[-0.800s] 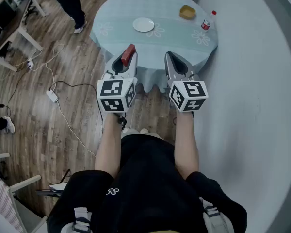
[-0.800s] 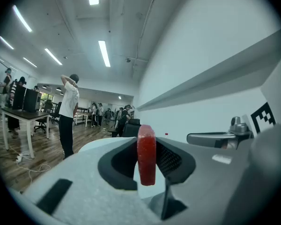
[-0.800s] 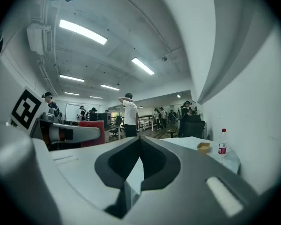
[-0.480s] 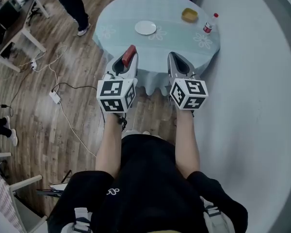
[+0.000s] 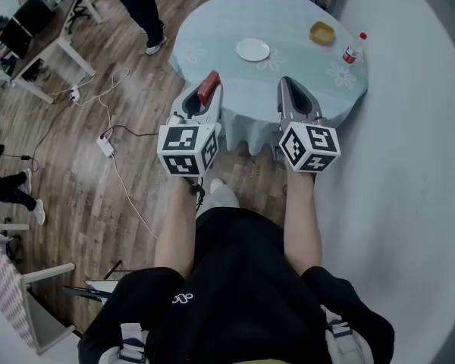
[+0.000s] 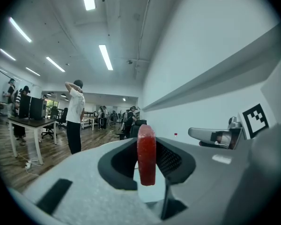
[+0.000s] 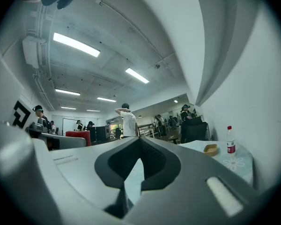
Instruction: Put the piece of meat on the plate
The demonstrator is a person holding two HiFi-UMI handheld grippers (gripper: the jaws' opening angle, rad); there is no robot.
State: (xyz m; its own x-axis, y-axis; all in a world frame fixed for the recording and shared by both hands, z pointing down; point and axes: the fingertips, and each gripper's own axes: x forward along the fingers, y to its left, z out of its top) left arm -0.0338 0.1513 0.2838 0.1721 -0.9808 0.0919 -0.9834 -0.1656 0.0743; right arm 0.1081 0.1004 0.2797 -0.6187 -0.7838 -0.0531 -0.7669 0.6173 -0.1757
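A flat red piece of meat (image 5: 208, 88) stands on edge between the jaws of my left gripper (image 5: 211, 80), which is shut on it; in the left gripper view the meat (image 6: 146, 159) sticks up above the pads. My right gripper (image 5: 287, 83) is beside it, shut and empty, its tips meeting (image 7: 139, 140). Both are held level in front of the near edge of a round table (image 5: 212, 29) with a pale blue cloth. A white plate (image 5: 252, 49) lies near the table's middle, beyond both grippers, with nothing on it.
A small yellow bowl (image 5: 322, 32) and a red-capped bottle (image 5: 352, 50) stand at the table's right side. A white wall (image 5: 409, 165) runs close on the right. Cables and a power strip (image 5: 106, 145) lie on the wood floor left. A person (image 5: 144, 6) stands beyond the table.
The head view has swung: table, plate and both grippers now sit further right in the picture. The meat stays gripped in the left gripper. The right gripper stays shut.
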